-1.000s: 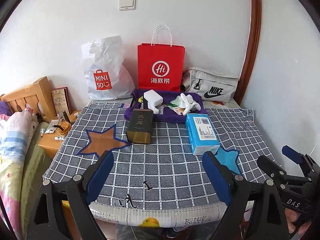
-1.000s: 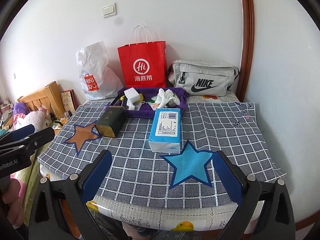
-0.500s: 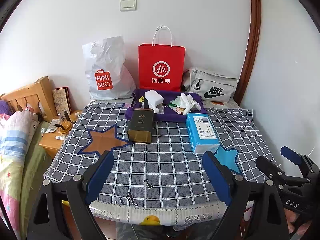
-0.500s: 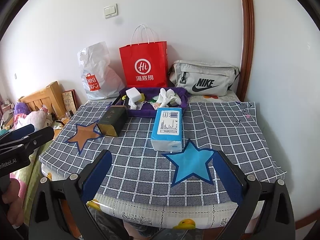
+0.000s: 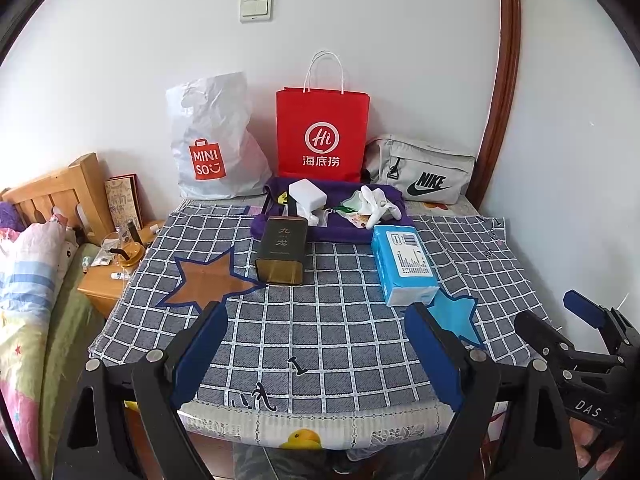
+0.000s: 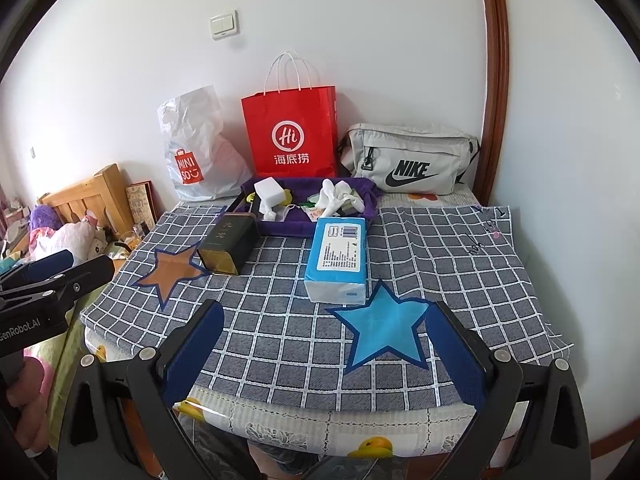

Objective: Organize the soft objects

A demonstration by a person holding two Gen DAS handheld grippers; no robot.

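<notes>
Tissue pack (image 6: 338, 258): lay at centre frame on the checked tabletop (image 6: 440, 264), long axis running away from me, near end just above the blue star (image 6: 384, 328).
Purple tray (image 6: 360, 190): just behind the pack, holding white socks (image 6: 336, 196).
Right claw (image 6: 324, 350): mine, fingers wide apart, empty, pack straight ahead; I judged it the nearer.
Left claw (image 5: 316, 352): also spread and empty; pack ahead toward the frame's right.
</notes>
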